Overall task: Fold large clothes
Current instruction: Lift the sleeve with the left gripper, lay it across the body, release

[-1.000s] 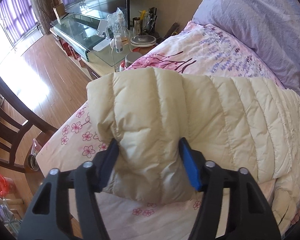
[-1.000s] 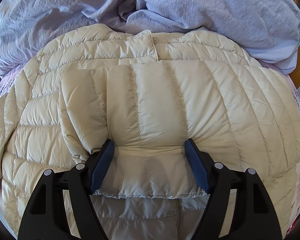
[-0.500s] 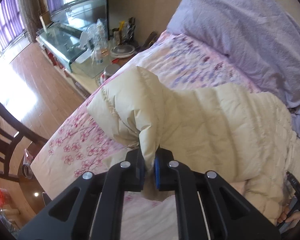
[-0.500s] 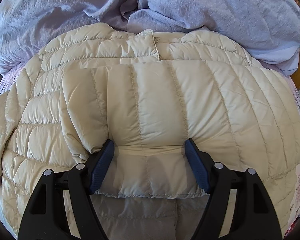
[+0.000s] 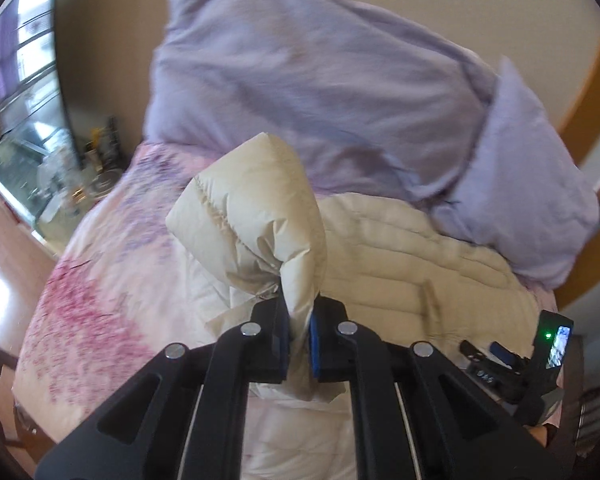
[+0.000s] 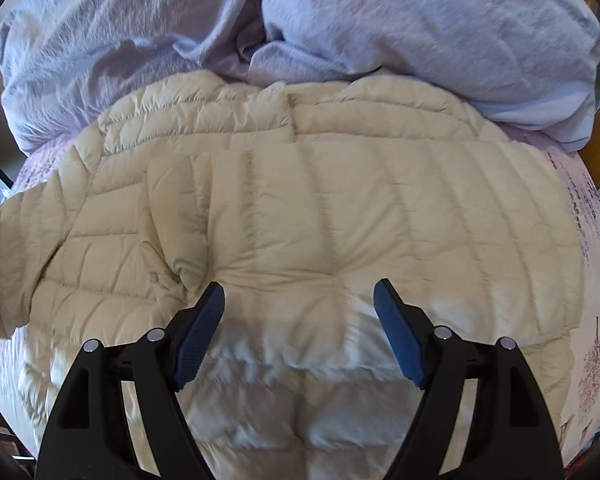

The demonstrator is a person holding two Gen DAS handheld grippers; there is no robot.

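Sleeve end of the cream quilted down jacket (image 5: 260, 216) is now lifted off the bed: my left gripper (image 5: 299, 334), which a second ago straddled the cuff with its fingers apart, has clenched on a fold of the fabric and raised it, so the puffy end stands above the blue pads (image 5: 315, 344). Left camera has swung from the glass side table towards the lilac pillows (image 5: 340, 80) at the head of the bed; frame is motion-blurred, so the move is under way.

My right gripper (image 6: 298, 308) is released, jaws wide apart, hovering low over the folded-in panel of the jacket (image 6: 340, 232). It grips nothing. View has shifted slightly compared with half a second ago, and the near part of the jacket is blurred.

Jacket body lies spread on the pink floral bedsheet (image 5: 100, 280), collar end towards the pillows, with one sleeve already laid across the chest.

Judgement: left sleeve fold has begun. Next, carry the pinched sleeve across the body towards the right side and lay it flat. Risk: slippery puffy fabric may slide from a narrow pinch, or spring open once let go; the right gripper may need to press it down.
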